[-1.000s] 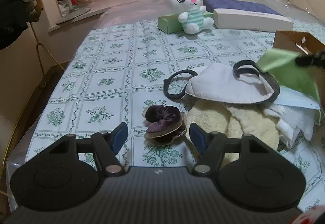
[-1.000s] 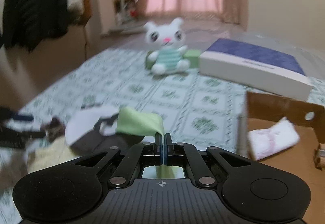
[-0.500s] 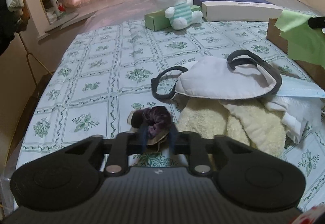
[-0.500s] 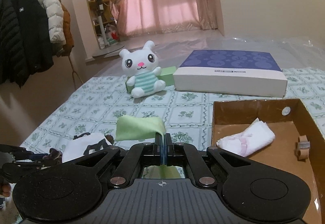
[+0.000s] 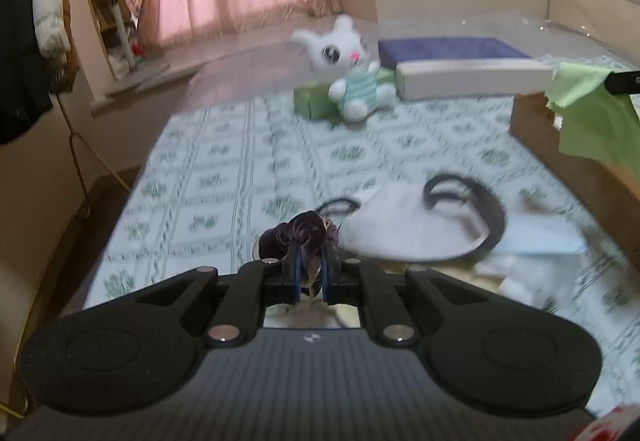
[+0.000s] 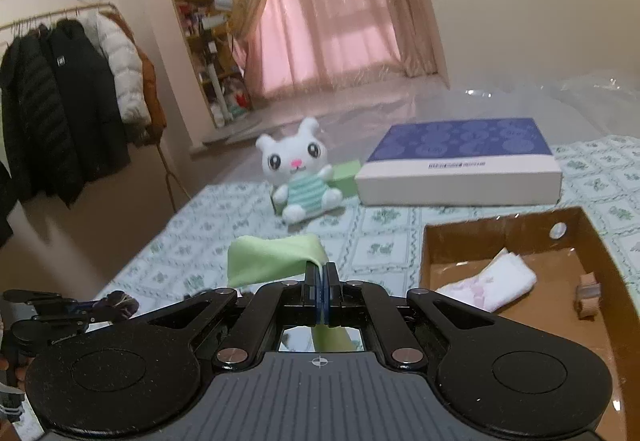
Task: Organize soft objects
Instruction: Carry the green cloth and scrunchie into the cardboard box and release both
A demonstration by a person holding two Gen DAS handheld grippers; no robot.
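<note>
Dark purple scrunchie (image 5: 298, 237) sits pinched in the left hand-held gripper (image 5: 311, 261), whose jaws have just been closing onto it; it looks lifted just clear of the bed (image 5: 224, 169), though blur makes that uncertain. Green cloth (image 6: 276, 259) is clamped in the fully closed right hand-held gripper (image 6: 321, 273), draped to the left of the pads and hanging below. Both grips are near an edge, probably so the items dangle free for dropping into the cardboard box (image 6: 600, 241), which sits just right of the cloth.

Right view alone shows the box interior: folded white cloth (image 6: 490, 285) and a small tan item (image 6: 588, 295). Left view alone shows the leftover pile: white mask with dark straps (image 5: 420, 225) and pale fabrics beside it. Plush bunny (image 6: 298, 177) appears in both.
</note>
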